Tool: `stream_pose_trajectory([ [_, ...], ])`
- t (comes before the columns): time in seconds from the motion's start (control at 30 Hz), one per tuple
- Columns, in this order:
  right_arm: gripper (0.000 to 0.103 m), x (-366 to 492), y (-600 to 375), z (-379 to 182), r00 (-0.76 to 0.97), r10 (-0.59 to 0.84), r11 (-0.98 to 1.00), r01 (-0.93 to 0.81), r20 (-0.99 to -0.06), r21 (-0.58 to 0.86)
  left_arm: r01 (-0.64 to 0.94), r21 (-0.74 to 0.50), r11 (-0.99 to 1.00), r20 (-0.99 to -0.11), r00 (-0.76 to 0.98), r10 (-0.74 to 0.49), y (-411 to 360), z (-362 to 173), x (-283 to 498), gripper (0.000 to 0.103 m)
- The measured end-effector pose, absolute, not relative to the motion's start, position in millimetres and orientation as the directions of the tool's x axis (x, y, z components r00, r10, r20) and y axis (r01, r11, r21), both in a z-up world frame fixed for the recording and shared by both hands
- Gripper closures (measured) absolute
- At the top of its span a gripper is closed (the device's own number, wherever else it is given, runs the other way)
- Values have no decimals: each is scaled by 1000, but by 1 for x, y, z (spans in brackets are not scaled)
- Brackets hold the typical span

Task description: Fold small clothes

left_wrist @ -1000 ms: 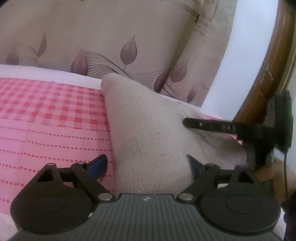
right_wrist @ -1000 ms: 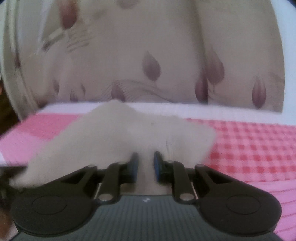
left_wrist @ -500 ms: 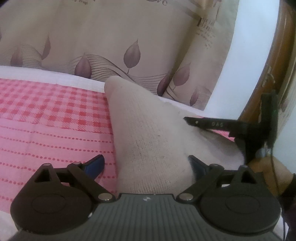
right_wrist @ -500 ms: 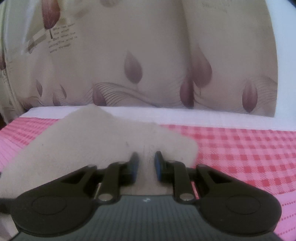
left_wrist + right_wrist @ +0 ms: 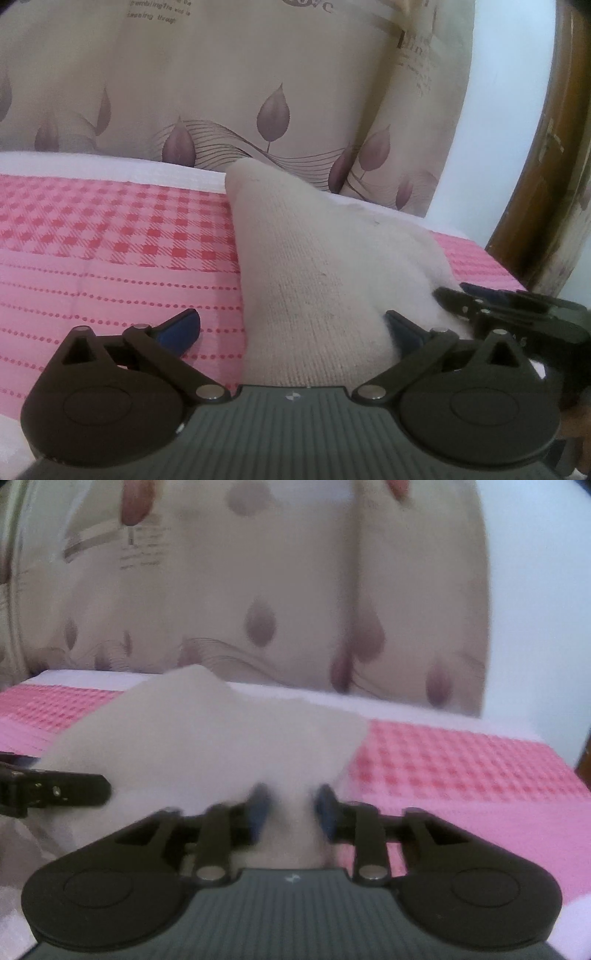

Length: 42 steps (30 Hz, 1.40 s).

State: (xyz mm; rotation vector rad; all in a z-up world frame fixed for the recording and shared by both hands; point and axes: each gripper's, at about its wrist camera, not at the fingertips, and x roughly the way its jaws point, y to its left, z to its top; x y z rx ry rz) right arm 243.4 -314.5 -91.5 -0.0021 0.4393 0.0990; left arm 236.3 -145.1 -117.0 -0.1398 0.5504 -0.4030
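Our left claw (image 5: 291,328) has just been spreading to its widest, the beige knitted garment (image 5: 317,266) lying between its blue pads with the left one clear of the cloth. Our right claw (image 5: 291,808) has just been parting too, the garment's near edge in the gap, though blur hides whether the pads touch. The garment lies on the pink checked bed cover (image 5: 92,236), before leaf-patterned cushions (image 5: 236,81).

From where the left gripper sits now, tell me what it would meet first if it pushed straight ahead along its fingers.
The left gripper, jaws wide open, would likely run onto the beige ribbed knit garment already lying between its fingers on the pink checked bedcover. Beyond that hangs the leaf-print curtain; depth there is unclear.
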Motion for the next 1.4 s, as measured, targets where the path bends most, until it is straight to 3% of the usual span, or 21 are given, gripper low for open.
stream_pose_trajectory([
  [0.13, 42, 249, -329, -95, 889, 97, 993, -54, -448, 108, 325, -215, 921, -483, 784, -389, -147, -116, 236, 0],
  [0.43, 29, 249, -348, -102, 872, 150, 969, -38, -465, 242, 313, -181, 932, -489, 794, -361, -150, -115, 234, 0],
  [0.8, 17, 254, -363, -107, 839, 237, 933, -57, -489, 355, 318, -219, 923, -493, 780, -385, -146, -117, 238, 0],
  [0.93, 11, 257, -366, -109, 820, 285, 919, -87, -496, 384, 354, -293, 888, -489, 743, -457, -135, -117, 244, 0],
  [1.23, 10, 261, -364, -109, 773, 396, 891, -193, -496, 410, 474, -410, 779, -467, 625, -625, -119, -117, 272, 1],
  [1.4, 10, 267, -366, -107, 725, 477, 857, -259, -497, 445, 494, -513, 701, -459, 533, -711, -118, -125, 299, 8],
])
